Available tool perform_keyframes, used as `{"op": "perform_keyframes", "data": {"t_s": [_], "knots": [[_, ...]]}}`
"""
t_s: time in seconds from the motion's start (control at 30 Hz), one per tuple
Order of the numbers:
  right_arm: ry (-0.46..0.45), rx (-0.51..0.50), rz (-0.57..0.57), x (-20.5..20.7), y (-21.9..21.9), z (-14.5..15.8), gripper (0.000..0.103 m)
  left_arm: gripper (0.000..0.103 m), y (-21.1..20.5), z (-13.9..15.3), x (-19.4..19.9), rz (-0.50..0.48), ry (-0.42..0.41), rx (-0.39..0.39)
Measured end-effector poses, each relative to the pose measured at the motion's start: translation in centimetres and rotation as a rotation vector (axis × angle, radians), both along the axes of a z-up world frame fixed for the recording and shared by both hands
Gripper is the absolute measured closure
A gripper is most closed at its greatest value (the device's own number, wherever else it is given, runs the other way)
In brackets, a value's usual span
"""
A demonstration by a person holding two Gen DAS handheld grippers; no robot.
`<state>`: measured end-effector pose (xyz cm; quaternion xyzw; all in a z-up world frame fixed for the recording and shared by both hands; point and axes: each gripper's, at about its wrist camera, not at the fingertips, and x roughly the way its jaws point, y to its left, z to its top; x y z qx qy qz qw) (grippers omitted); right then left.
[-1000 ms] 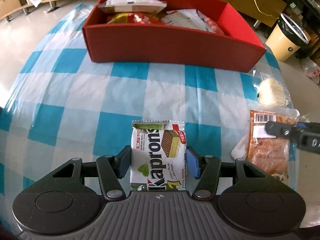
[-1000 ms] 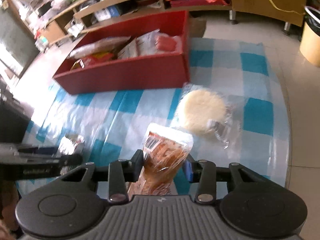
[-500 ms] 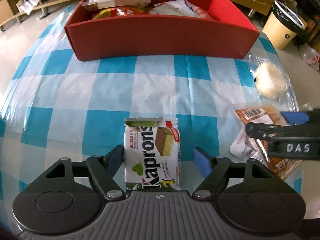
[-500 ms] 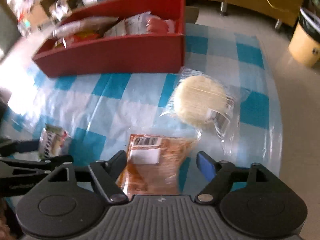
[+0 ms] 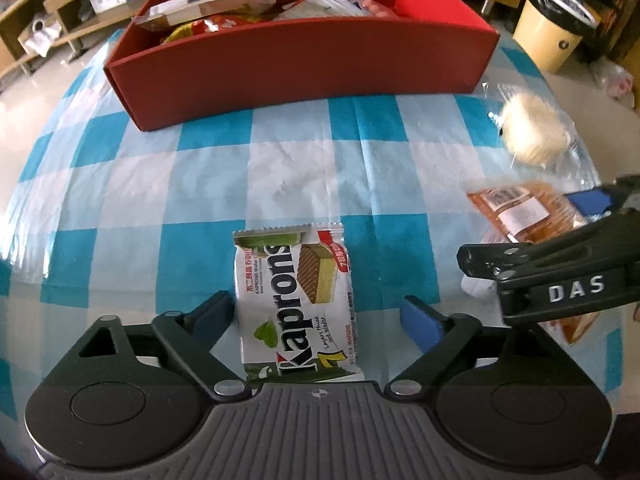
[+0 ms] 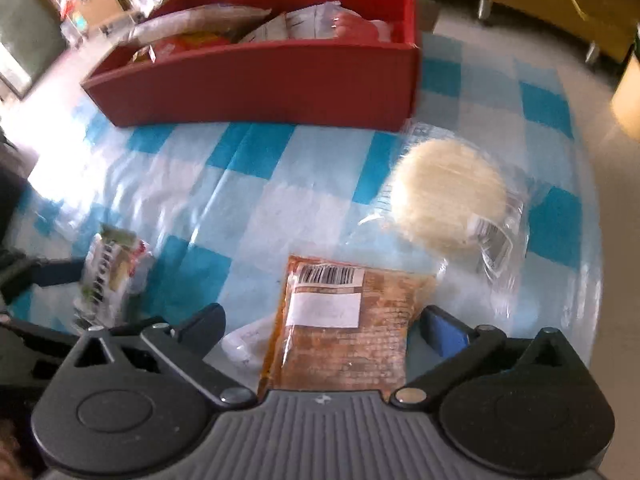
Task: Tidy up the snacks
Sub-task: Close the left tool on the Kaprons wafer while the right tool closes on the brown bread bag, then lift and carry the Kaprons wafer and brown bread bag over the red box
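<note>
A white and green Kaprons wafer pack lies flat on the checked tablecloth between the fingers of my open left gripper; it touches the left finger. An orange-brown snack bag with a barcode label lies flat between the fingers of my open right gripper. That bag also shows in the left wrist view, partly behind the right gripper. The wafer pack shows blurred in the right wrist view. A red box holding several snack packs stands at the back.
A round pale cake in clear wrap lies right of the red box's near corner, also in the left wrist view. A yellow bin stands on the floor at the right. The tablecloth's edge runs close on the right.
Both grippers have opened and let go of their packs, which now lie flat on the cloth. Both have drawn back a little.
</note>
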<state>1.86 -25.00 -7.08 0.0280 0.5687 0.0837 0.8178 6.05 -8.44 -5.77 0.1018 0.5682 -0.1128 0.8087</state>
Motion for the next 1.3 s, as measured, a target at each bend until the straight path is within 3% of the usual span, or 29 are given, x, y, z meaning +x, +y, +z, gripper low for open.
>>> {"op": "perform_keyframes", "data": {"t_s": [0.1,0.2,0.3,0.33,0.4,0.47,0.93,1.3], "knots": [[-0.017,-0.016,-0.004,-0.1,0.1,-0.1,0.000,0.007,0.2,-0.1,0.2,0.005,-0.009,0.008],[-0.044,0.031,-0.022,-0.4,-1.2,0.0,0.002,0.017,0.6,0.2,0.1,0.016,-0.025,0.011],[-0.060,-0.045,-0.002,-0.9,-1.1,0.5,0.027,0.030,1.3,0.7,0.2,0.036,-0.038,0.009],[-0.062,-0.066,0.004,-1.2,-1.0,0.6,0.031,0.036,1.5,0.8,0.3,0.046,-0.038,0.004],[-0.061,-0.055,-0.004,-1.6,-1.1,0.9,0.042,0.038,2.1,1.3,0.5,0.067,-0.027,-0.024],[-0.065,-0.058,-0.003,-1.7,-1.1,1.3,0.046,0.038,2.7,1.3,0.6,0.094,-0.009,-0.066],[-0.179,0.065,-0.103,-2.6,-3.1,5.6,0.050,0.038,3.6,3.6,0.3,0.139,-0.065,-0.164],[-0.230,0.125,-0.083,-1.6,-2.0,7.2,0.051,0.038,2.5,4.9,1.4,0.150,-0.112,-0.189]]}}
